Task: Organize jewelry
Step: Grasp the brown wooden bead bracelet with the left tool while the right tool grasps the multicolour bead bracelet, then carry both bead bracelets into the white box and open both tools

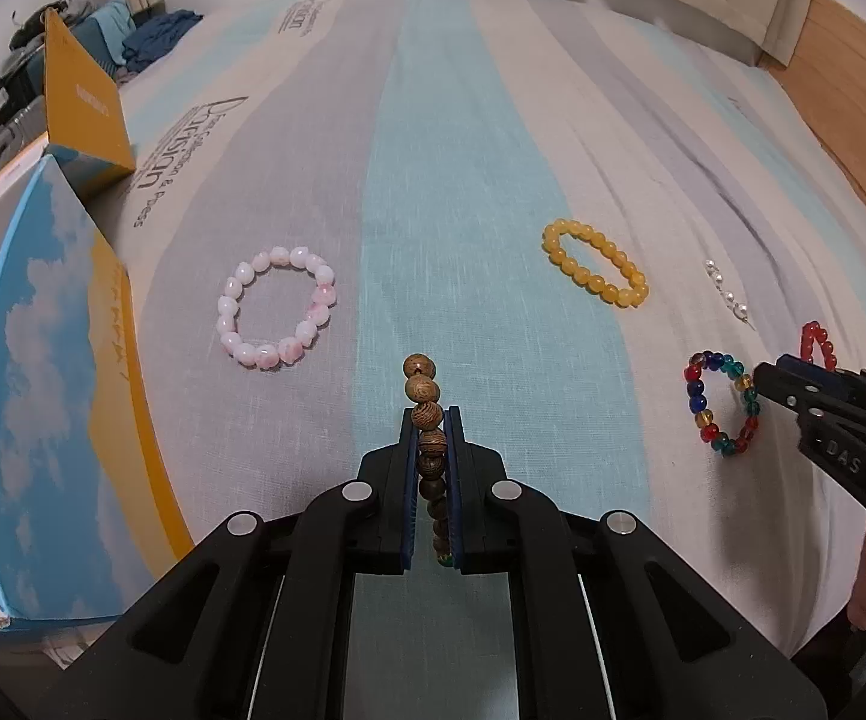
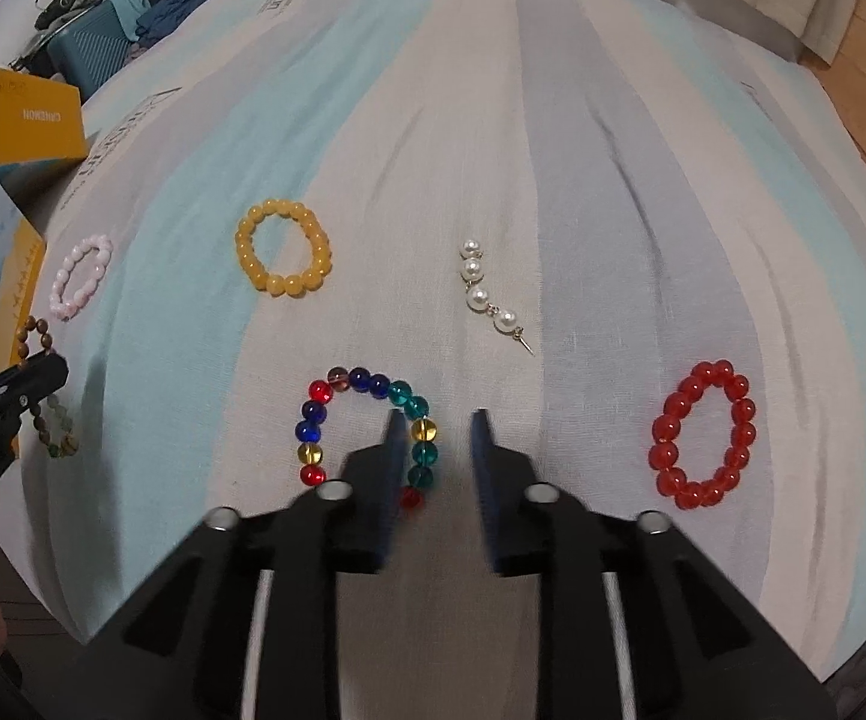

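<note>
1. Pinching the wooden bead bracelet (image 1: 426, 420): left gripper (image 1: 431, 420) has its jaws pressed onto the strand, beads stacked in a line between the blue pads; top beads stick out past the fingertips. In the right wrist view the strand loops above and below the gripper.
2. Right gripper (image 2: 437, 420): jaws spread, nothing between them. Its left finger sits over the right side of the multicolour bead bracelet (image 2: 366, 432), hiding part of it; pads not pressing on any bead that I can see. Fingers look blurred.
3. Multicolour bracelet lies flat on the striped bedsheet (image 2: 583, 180).
4. Red bead bracelet (image 2: 703, 435): flat on the sheet, well to the right of the right gripper.
5. Pearl earring (image 2: 490, 294): four pearls in a chain with a pin end, beyond the right gripper.
6. Yellow bead bracelet (image 1: 595, 270) and pink bead bracelet (image 1: 276, 306): both flat on the sheet, apart from each other, beyond the left gripper.
7. Blue-and-yellow boxes (image 1: 54, 396) along the left edge of the sheet.
</note>
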Demonstrator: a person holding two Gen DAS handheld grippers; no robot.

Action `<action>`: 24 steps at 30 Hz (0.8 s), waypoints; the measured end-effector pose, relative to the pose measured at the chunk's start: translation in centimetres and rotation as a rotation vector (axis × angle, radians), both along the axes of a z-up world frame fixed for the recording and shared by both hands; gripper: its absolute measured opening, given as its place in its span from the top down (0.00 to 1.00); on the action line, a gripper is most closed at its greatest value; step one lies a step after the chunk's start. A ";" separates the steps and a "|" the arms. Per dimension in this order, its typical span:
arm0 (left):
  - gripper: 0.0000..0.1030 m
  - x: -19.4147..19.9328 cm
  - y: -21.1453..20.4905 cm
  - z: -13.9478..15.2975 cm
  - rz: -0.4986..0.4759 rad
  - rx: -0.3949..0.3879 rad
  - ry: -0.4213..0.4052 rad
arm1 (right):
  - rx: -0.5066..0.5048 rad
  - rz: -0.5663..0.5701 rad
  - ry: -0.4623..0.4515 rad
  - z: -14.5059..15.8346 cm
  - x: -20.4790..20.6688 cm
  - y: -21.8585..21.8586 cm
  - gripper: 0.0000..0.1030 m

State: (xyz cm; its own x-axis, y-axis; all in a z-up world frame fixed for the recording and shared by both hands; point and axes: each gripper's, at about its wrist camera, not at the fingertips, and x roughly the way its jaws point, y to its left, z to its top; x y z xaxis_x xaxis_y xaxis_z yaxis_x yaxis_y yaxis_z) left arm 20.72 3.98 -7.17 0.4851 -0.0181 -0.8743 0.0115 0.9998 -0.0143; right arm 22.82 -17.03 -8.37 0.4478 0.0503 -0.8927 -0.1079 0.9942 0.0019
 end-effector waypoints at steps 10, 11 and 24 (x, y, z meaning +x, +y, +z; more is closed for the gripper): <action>0.93 0.6 0.5 -2.1 0.008 -0.003 0.028 | -0.012 0.004 0.040 -2.4 1.0 0.3 0.69; 0.93 0.7 0.6 -2.5 0.008 -0.006 0.032 | -0.013 0.007 0.039 -2.4 0.9 0.3 0.71; 0.93 0.1 1.1 -2.1 -0.005 -0.023 0.029 | 0.015 0.018 -0.022 -0.3 -0.5 -0.5 0.90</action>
